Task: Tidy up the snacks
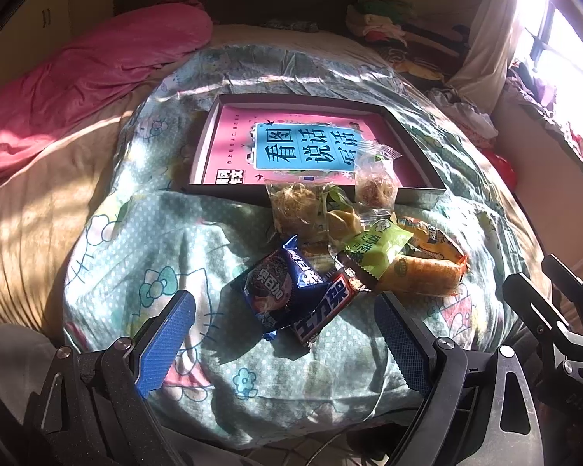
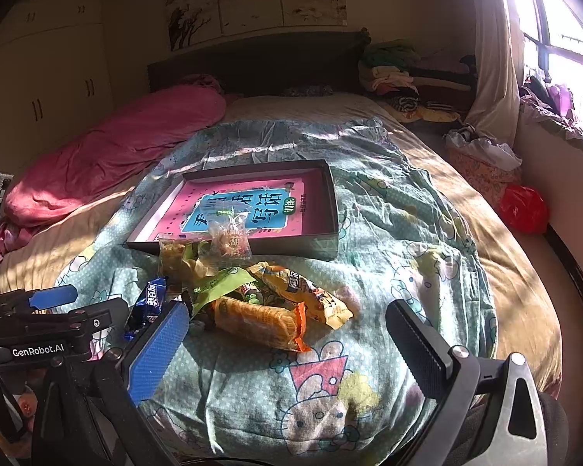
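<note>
Bed, patterned quilt [image 1: 252,353] spread over it; pink blanket [image 1: 97,73] bunched along the far left.

Box [image 1: 419,196]: shallow, dark-walled, open, lying flat on the quilt beyond the snacks. Inside it, a pink book [image 1: 233,143] with a blue title panel.

Snacks, one loose pile on the quilt just in front of the box:
- clear packet [image 1: 375,182], leaning over the box's near wall, partly inside;
- clear bag [image 1: 295,204] of pale strands, touching that wall from outside;
- green packet [image 1: 373,250], on top of the pile's middle;
- two orange packets [image 2: 260,320], side by side (the nearer one touches the green);
- blue packet [image 1: 276,285], nearest the left gripper;
- chocolate bar [image 1: 324,312], overlapped by the blue packet.

Left gripper [image 1: 283,338]: jaws spread wide, nothing between them, low over the quilt just short of the blue packet.

Right gripper [image 2: 287,349]: jaws spread, holding nothing, near the orange packets.
</note>
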